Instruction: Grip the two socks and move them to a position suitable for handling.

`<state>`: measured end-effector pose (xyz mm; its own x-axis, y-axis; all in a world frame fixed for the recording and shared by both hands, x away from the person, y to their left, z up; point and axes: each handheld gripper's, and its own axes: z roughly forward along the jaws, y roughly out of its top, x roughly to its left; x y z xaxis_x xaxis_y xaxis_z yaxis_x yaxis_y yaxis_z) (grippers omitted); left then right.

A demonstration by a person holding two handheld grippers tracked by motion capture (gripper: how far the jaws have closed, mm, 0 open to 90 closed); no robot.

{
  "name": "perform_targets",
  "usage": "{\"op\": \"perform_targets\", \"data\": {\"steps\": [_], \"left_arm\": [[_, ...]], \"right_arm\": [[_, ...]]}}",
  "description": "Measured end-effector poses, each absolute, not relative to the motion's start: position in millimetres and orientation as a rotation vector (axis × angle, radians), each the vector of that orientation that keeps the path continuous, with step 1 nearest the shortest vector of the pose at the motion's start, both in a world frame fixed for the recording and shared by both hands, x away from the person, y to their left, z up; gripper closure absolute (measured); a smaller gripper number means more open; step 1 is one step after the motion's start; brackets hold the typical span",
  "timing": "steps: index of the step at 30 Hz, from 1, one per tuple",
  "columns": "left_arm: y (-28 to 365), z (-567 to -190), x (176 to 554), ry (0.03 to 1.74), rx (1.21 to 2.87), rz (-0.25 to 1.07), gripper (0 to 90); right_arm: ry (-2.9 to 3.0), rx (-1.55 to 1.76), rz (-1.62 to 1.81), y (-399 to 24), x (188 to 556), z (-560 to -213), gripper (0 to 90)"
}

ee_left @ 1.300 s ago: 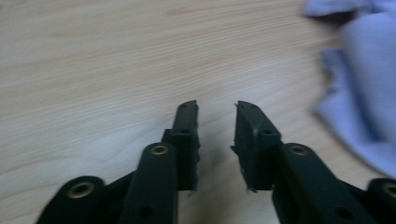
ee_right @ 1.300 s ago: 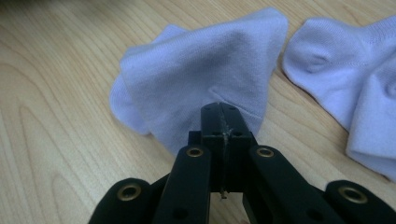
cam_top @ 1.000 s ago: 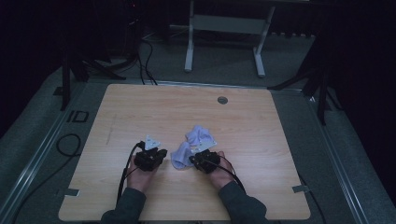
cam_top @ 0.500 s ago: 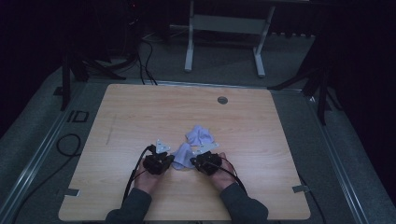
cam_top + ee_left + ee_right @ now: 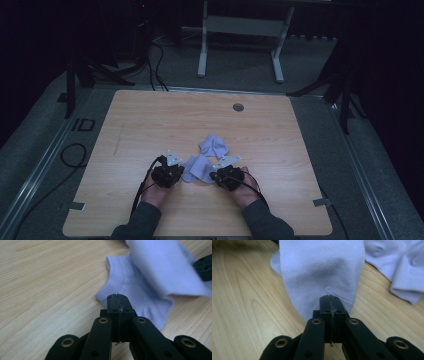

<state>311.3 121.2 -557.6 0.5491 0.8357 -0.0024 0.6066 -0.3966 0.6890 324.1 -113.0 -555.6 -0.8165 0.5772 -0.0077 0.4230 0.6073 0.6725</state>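
Two pale lilac socks on the wooden table. Near sock lies between the two grippers at the table's near-middle; second sock sits bunched just behind it, toward the far side. Left gripper has jaws pressed together, pinching the near sock's ribbed cuff edge. Right gripper also has jaws pressed together, pinching the same sock's other end, fabric lifted and draped over the tips. Second sock lies free at the upper right of the right gripper view.

Left hand-held gripper moved in to sock; sock now stretched flatter between grippers.
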Motion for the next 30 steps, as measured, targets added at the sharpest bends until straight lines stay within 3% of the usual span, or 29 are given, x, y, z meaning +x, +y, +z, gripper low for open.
{"op": "perform_targets", "data": {"steps": [11,16,22,30], "left_arm": [[124.9,-553.0,306.8,1.161,2.129,0.451,89.3],[109.5,-542.9,295.7,1.057,2.123,0.429,89.3],[89.0,-556.1,294.2,1.018,2.208,0.394,89.2],[103.1,-555.0,293.6,1.058,2.209,0.375,89.4]], "right_arm": [[2.606,0.861,1.009,-137.3,318.6,-555.4,89.9],[2.606,0.854,1.008,-139.0,318.1,-555.4,89.9],[2.608,0.845,1.009,-139.7,317.7,-555.5,89.8],[2.623,0.833,1.015,-147.4,317.0,-555.3,89.8]]}}
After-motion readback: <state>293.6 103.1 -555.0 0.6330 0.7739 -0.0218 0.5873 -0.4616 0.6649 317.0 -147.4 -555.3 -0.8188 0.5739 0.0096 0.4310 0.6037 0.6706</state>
